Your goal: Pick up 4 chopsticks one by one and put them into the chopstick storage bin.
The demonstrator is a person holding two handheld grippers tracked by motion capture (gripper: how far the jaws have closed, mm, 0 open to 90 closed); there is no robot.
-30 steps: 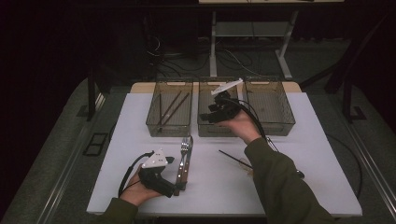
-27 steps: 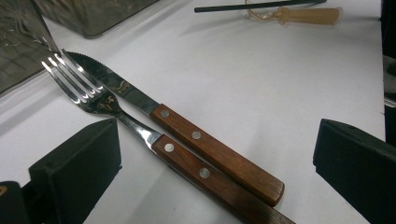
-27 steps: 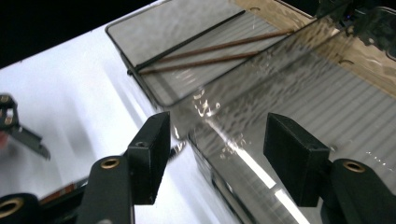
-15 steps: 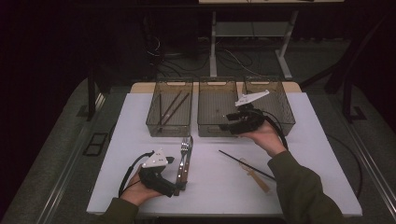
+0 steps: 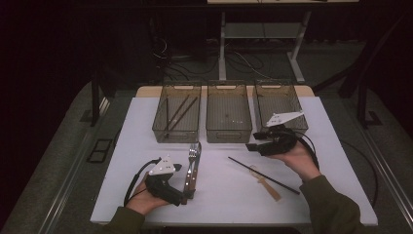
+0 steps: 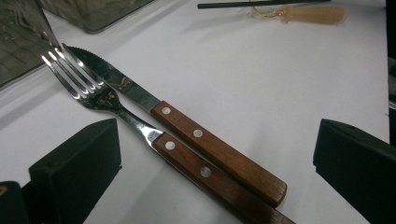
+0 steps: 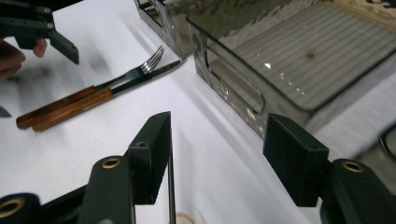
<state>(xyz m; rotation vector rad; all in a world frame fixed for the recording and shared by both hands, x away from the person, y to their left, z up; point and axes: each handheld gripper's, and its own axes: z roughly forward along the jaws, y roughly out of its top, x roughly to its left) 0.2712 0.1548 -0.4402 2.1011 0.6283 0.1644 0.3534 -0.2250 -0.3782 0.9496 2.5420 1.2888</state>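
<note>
A fork [image 5: 192,155] and a steak knife [image 5: 198,161], both with wooden handles, lie side by side on the white table [image 5: 146,146]. My left gripper [image 5: 186,196] rests at their handle ends. In the left gripper view it [image 6: 210,172] is open, with both handles lying between the wide-apart jaws. My right gripper [image 5: 252,146] hovers open in front of the right bin [image 5: 280,85], pointing left. Nothing sits between its jaws [image 7: 219,149]. A black chopstick [image 5: 263,174] lies under it, across a pale wooden utensil [image 5: 267,185].
Three clear bins stand in a row at the back of the table. The left bin [image 5: 175,134] holds several dark chopsticks. The middle bin [image 5: 229,135] looks empty. Cables trail from both grippers. Dark floor and table legs lie beyond the far edge.
My right gripper has moved from over the middle bin to the right and back toward me, down to just above the table. The left gripper, fork and knife have stayed put.
</note>
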